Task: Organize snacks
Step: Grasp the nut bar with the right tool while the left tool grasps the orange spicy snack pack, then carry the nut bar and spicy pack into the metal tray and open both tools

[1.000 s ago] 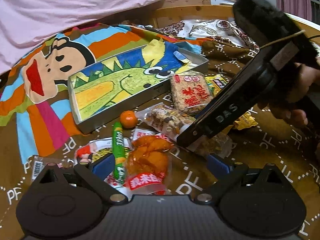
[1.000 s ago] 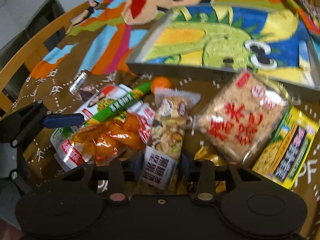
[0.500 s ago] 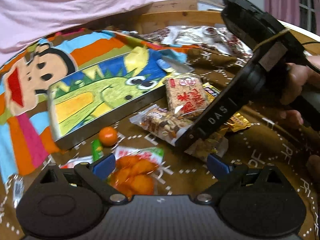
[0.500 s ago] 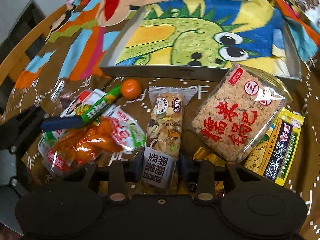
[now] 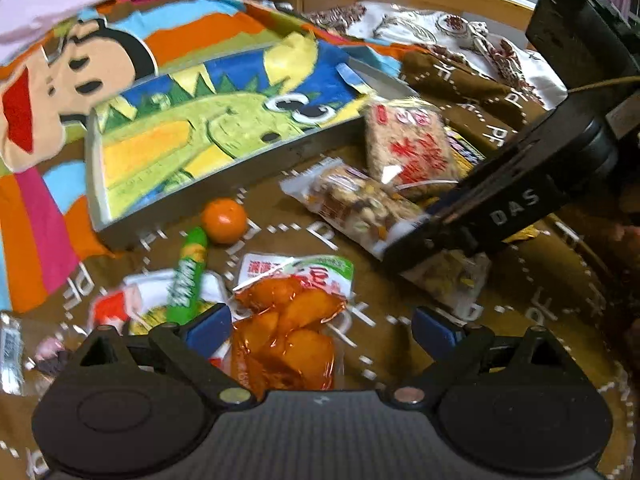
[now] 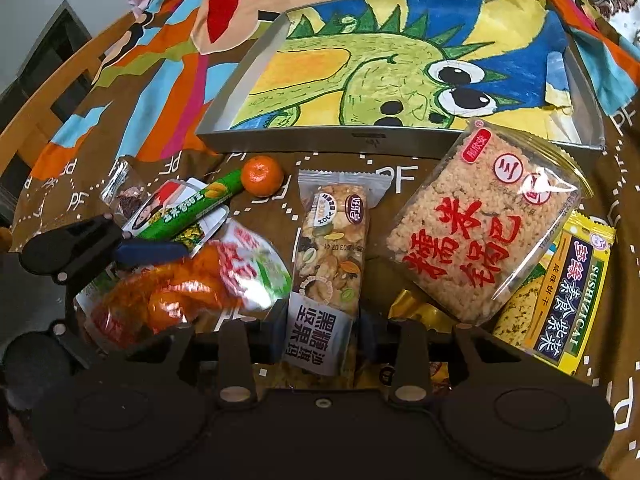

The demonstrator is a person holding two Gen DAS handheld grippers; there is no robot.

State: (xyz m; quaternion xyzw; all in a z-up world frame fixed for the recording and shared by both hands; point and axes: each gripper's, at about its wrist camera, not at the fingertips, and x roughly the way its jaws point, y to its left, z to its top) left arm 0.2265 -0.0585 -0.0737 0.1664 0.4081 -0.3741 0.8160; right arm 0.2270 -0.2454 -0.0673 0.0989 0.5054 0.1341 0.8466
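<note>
The right gripper [image 6: 320, 336] has its fingers [image 6: 276, 334] clenched on the near end of the nut bar [image 6: 330, 256], which lies on the brown cloth. The left gripper [image 5: 320, 326] fingers [image 5: 208, 324] are spread wide over the orange snack bag [image 5: 286, 328], not squeezing it.

Glossy clear plastic wraps the nut bar [image 6: 330, 240]; matt grey metal tray [image 6: 320, 142]; printed cloth [image 6: 132, 92].

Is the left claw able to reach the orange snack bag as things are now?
Probably yes. The left claw is open, and the orange snack bag already lies between its fingers; nothing covers it. The green stick lies beside it.
</note>
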